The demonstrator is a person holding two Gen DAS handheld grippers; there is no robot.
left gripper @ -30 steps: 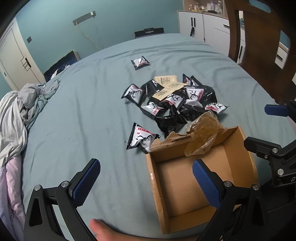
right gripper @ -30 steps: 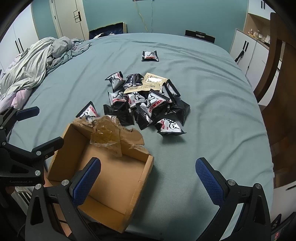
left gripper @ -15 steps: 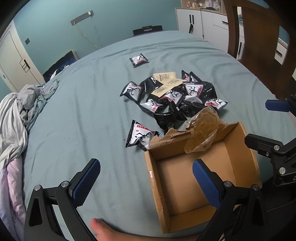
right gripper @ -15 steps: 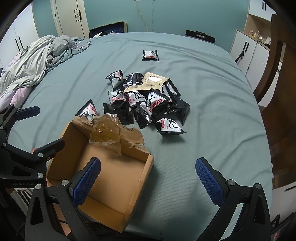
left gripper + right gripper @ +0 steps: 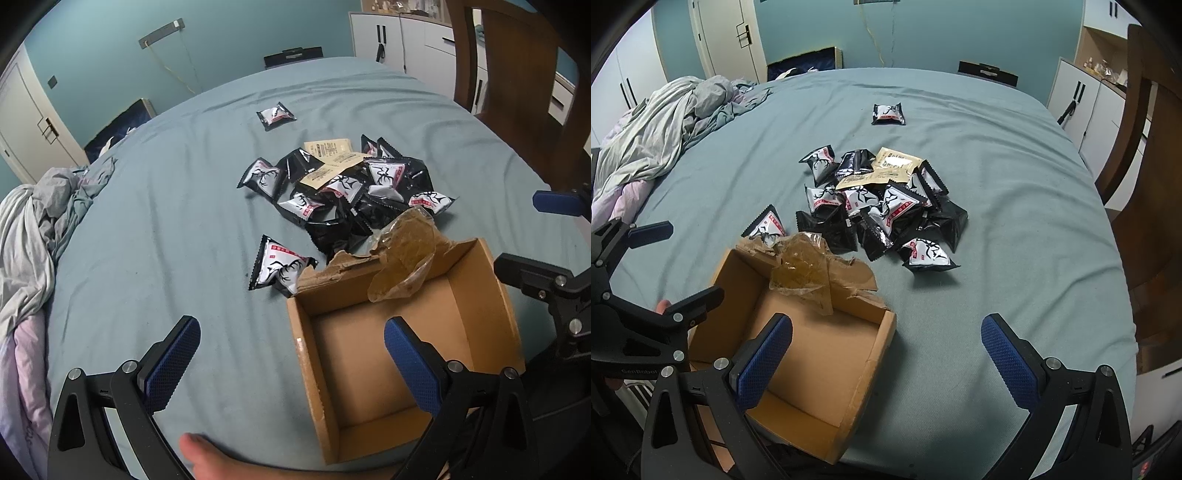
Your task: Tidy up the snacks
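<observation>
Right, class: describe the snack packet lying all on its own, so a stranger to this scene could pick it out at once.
Start at the cardboard box on the blue-green bed sheet, then look beyond it to the heap of snack packets. Farther still, towards the far wall, lies the lone packet, black with a white panel. It alone touches no other packet.

Little was altered over the last second. In the left wrist view, the pile (image 5: 347, 192) and the box (image 5: 491, 280) were carried slightly toward 12 o'clock and 9 o'clock, and more of a bare foot (image 5: 207, 458) was exposed at 6 o'clock. In the right wrist view, the left gripper (image 5: 661, 266) was raised slightly toward 12 o'clock and a fingertip (image 5: 663, 305) was uncovered behind it.
</observation>
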